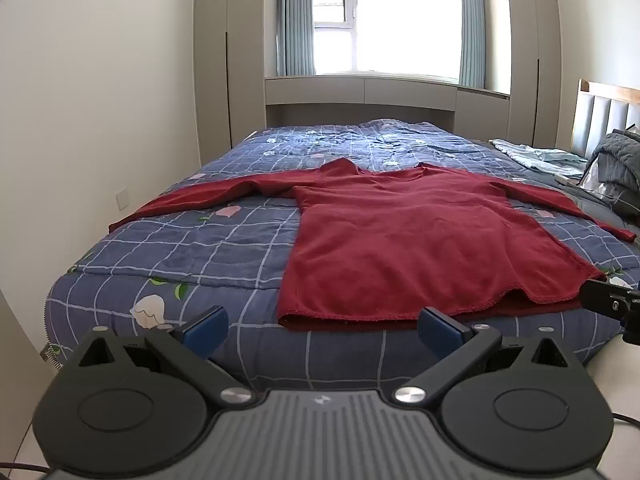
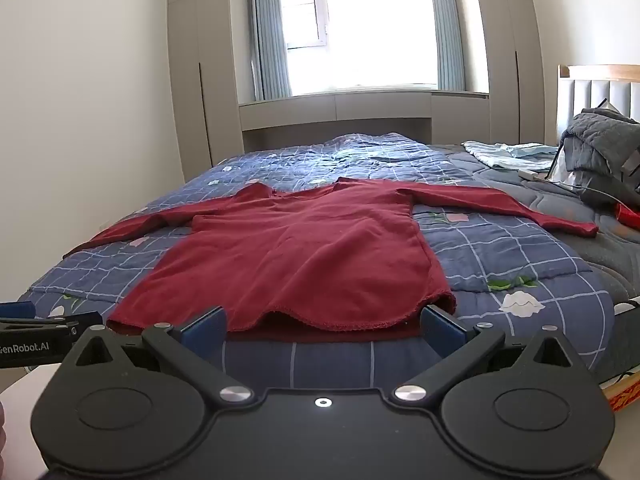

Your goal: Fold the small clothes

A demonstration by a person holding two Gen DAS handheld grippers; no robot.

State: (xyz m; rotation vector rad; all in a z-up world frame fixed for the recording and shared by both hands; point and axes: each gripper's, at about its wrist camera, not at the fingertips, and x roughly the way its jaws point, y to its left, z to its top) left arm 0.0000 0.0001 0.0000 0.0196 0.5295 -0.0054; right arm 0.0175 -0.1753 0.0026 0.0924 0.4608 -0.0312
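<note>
Two tools, left tool [image 1: 322, 326] and right tool [image 2: 322, 326], wide open, empty; red top [image 1: 408, 240] flat on checked quilt [image 1: 192, 240].

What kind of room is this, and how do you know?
A bedroom, most likely: a bed with a padded headboard, tall built-in wardrobes, and a curtained window.

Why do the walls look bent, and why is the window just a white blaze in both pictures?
Left wrist view: the fisheye lens bows the wardrobe and darkens the corners; daylight overexposes the window, while the red sweater stays sharp and evenly lit. Right wrist view: same curving and blown-out window; the sweater's hem casts a soft shadow on the checked quilt.
</note>
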